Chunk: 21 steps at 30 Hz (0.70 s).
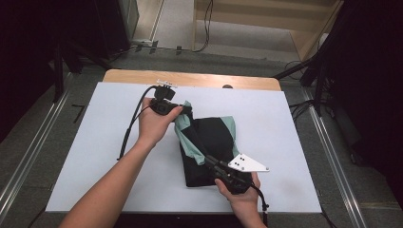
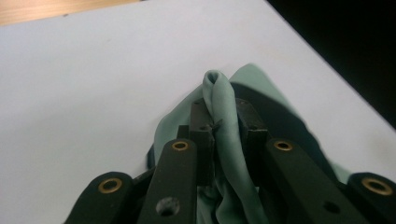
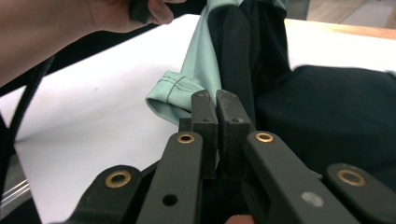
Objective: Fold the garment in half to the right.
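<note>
- Left hand-held gripper (image 1: pixel 186 110): jaws clamped on a rolled mint-green edge of the garment (image 1: pixel 209 142), at the cloth's 11 o'clock corner in the high view. In the left gripper view the fold (image 2: pixel 218 100) stands up between the pads, pinched tight.
- Right hand-held gripper (image 1: pixel 210 164): jaws pressed nearly together; in the right gripper view black cloth (image 3: pixel 233 56) rises straight from its tips, so I judge it is pinching a thin layer, near the garment's 5 o'clock side.
- Line between the two grips runs 11 to 5 o'clock across the garment; that held edge is the long axis, drawn fairly taut.
- Garment body: black with mint trim, bunched on the white tabletop (image 1: pixel 95 142), lying at 3 o'clock of that line, mid-tabletop.
- Mint hemmed sleeve (image 3: pixel 170 93) hangs at 10 o'clock of the right jaws.
- Judgement: next move turns on both hands carrying the taut edge together; neither is nearer, both are already on cloth.
</note>
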Each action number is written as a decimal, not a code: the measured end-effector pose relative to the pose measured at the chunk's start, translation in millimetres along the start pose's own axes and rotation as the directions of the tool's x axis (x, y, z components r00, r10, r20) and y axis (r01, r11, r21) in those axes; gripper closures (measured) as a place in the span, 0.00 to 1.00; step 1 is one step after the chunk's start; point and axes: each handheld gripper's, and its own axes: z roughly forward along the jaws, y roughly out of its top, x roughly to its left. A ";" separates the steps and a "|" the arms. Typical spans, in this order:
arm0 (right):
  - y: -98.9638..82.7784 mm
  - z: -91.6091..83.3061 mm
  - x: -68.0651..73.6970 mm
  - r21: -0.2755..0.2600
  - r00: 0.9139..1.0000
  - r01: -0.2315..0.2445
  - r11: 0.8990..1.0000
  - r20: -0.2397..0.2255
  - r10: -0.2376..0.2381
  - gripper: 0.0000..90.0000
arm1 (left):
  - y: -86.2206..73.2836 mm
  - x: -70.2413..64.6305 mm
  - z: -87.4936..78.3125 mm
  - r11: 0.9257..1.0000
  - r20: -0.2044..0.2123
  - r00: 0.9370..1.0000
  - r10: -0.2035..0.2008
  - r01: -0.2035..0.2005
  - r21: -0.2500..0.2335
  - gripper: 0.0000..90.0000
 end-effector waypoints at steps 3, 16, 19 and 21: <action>-5.5 -7.2 -7.9 0.010 0.999 -0.013 1.000 0.029 0.013 0.95 | 7.3 -9.8 13.4 1.000 0.028 1.000 0.013 -0.013 -0.004 0.89; -33.3 -37.3 -43.4 0.037 0.980 -0.117 0.992 0.169 0.109 0.95 | 23.2 -35.6 87.1 1.000 0.144 0.989 -0.013 0.011 0.012 0.81; -40.3 -40.1 -51.4 0.053 0.971 -0.149 0.987 0.194 0.137 0.94 | 22.2 -37.2 88.2 0.999 0.160 0.987 0.005 0.002 -0.041 0.58; -43.6 -42.2 -55.6 0.062 0.964 -0.176 0.982 0.213 0.159 0.94 | 20.8 -38.2 80.8 0.997 0.142 0.989 0.027 -0.017 -0.072 0.44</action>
